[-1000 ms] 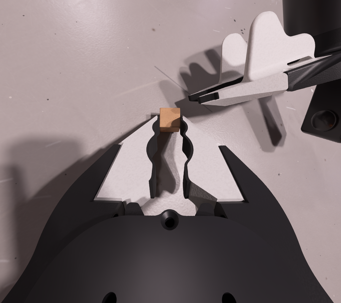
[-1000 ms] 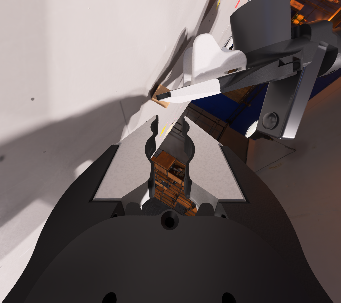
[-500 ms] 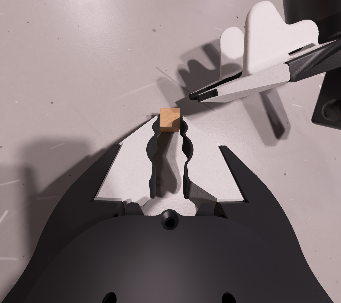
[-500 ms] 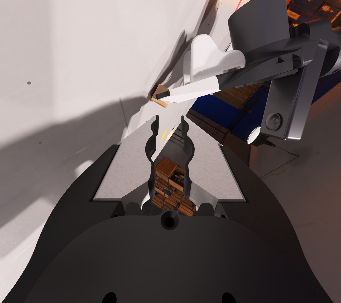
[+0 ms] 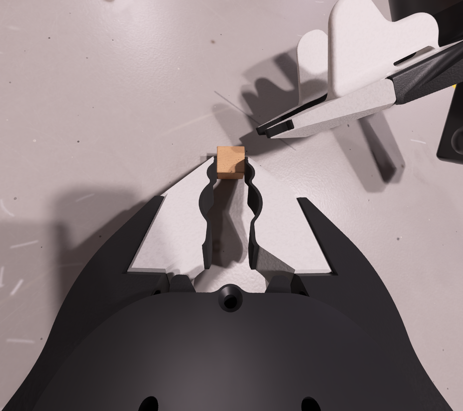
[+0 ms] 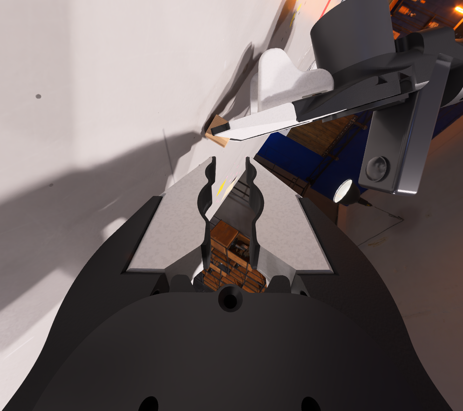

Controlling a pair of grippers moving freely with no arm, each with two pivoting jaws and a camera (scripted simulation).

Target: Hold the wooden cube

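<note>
Over the last second the right gripper has swung its black rear body farther toward the right edge of the left wrist view, while its fingertips have stayed at almost the same spot. The specks on the counter have slid slightly down the picture. The wooden cube has not shifted between the fingertips that hold it.

There is one wooden cube and there are two grippers. The cube is small, light tan and plain-faced. The left gripper pinches it at the very tips of its white fingers, one black pad against each side face, and the cube's far half sticks out past the tips. A shadow lies on the counter right under the cube. Whether it touches the surface cannot be told.

In the left wrist view the right gripper comes in from the upper right, its tips near the cube but apart from it, just beyond the cube's right corner.

In the right wrist view the right gripper has its fingers spread a little with nothing between them. The cube sits just ahead of those tips and slightly left, clamped by the left gripper, which reaches in from the right. The pale counter fills the left side of this view at a steep tilt.
</note>
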